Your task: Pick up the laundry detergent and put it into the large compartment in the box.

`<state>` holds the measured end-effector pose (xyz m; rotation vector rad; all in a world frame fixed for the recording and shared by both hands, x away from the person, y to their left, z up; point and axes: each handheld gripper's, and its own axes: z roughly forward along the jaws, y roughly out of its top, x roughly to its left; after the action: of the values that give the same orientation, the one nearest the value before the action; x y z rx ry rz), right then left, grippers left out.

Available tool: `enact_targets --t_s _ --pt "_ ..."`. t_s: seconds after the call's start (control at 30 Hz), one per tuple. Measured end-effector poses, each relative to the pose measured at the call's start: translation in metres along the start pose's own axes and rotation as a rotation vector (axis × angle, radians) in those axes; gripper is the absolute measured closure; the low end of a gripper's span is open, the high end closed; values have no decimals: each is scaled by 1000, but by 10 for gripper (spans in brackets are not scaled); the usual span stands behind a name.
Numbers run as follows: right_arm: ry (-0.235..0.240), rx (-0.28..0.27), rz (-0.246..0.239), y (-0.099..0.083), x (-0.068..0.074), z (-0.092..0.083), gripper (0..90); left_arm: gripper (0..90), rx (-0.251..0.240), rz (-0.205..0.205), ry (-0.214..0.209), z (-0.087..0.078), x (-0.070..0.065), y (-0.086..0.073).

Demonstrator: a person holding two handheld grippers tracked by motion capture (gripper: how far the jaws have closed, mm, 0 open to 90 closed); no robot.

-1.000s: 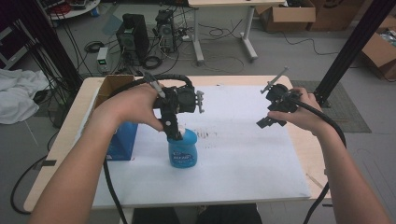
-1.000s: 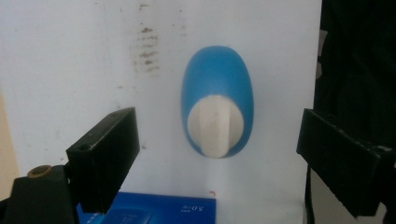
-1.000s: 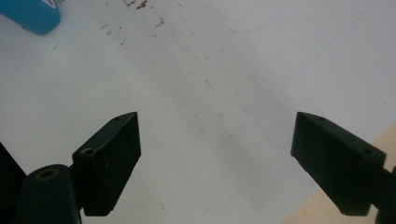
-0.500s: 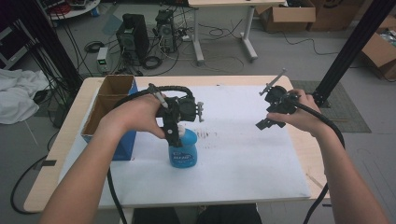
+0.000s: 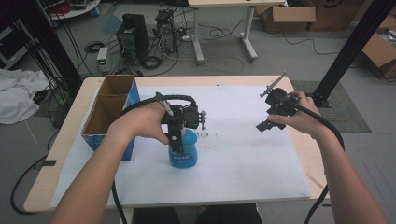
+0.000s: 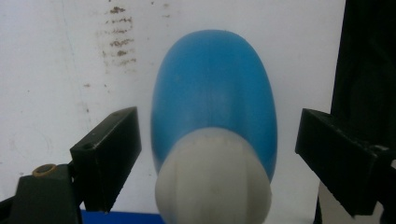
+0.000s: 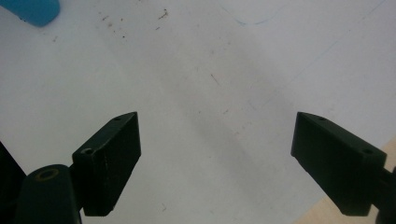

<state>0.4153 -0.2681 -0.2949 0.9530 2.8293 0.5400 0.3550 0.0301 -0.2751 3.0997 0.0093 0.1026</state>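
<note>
from above, the left hand-held gripper (image 5: 178,145) hangs over the blue bottle (image 5: 182,151), which stands upright on the white sheet (image 5: 243,158) of the table (image 5: 70,135), long axis vertical, cap upward. the left gripper view adds what the high view hides: jaws wide, either side of the white cap (image 6: 214,179), not touching. the right hand-held gripper (image 5: 264,125) is held well apart, jaws wide, empty. farther left stands a cardboard box (image 5: 108,114).

A bottle (image 5: 183,155) stood upright on the sheet (image 5: 243,163) covering the table (image 5: 65,154), just right of an open cardboard box (image 5: 108,117) at the sheet's left edge.
</note>
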Motion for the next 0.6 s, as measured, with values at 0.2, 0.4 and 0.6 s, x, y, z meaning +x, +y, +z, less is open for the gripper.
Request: enact_targets --t_s 0.2,0.4,0.6 --pt "-1 -1 -1 -1 0 0 158 150 8 -4 1 7 1 0" --pt "-2 -2 0 -2 0 -1 157 155 17 -7 -1 12 1 0" --pt "-2 -4 -2 -2 0 0 157 167 14 -6 1 11 1 1"
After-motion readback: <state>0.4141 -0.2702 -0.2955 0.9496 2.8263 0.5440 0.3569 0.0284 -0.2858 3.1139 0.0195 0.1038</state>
